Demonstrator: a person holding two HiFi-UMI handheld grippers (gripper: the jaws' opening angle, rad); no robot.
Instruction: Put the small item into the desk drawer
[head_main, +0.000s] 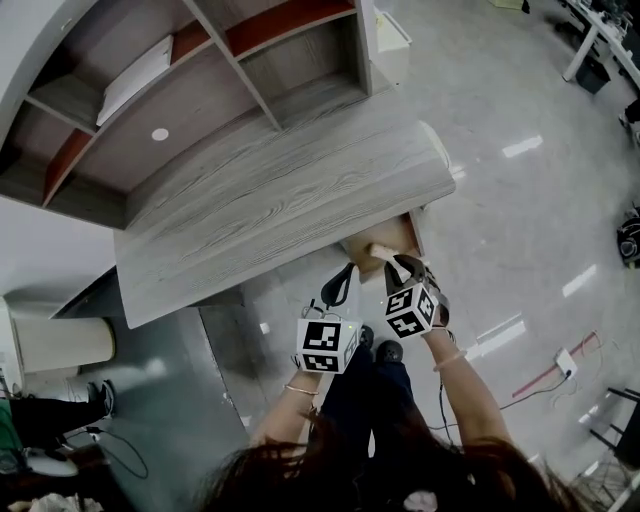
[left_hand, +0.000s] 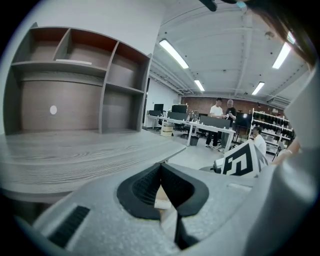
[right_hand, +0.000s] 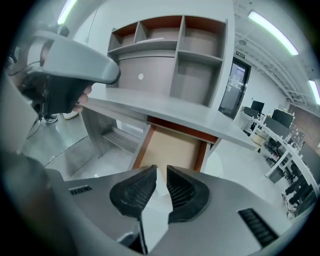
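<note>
This is an open-plan office. A grey wood-grain bench (head_main: 280, 200) with a built-in shelf unit (head_main: 200, 80) fills the upper left of the head view, standing on a glossy pale floor (head_main: 520, 200). In the left gripper view, rows of desks (left_hand: 200, 129) with monitors (left_hand: 179, 108) run across the centre, people (left_hand: 217, 111) stand behind them, a storage rack (left_hand: 272, 127) sits at the right, and strip lights (left_hand: 173, 53) line the ceiling.

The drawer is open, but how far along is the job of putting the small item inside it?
Done: the drawer stands open, with its bottom bare. In hand: the right gripper appears closed on the pale small item, just in front of the drawer. Left to do: lower the item in and release it. The left gripper is shut and holds nothing.
</note>
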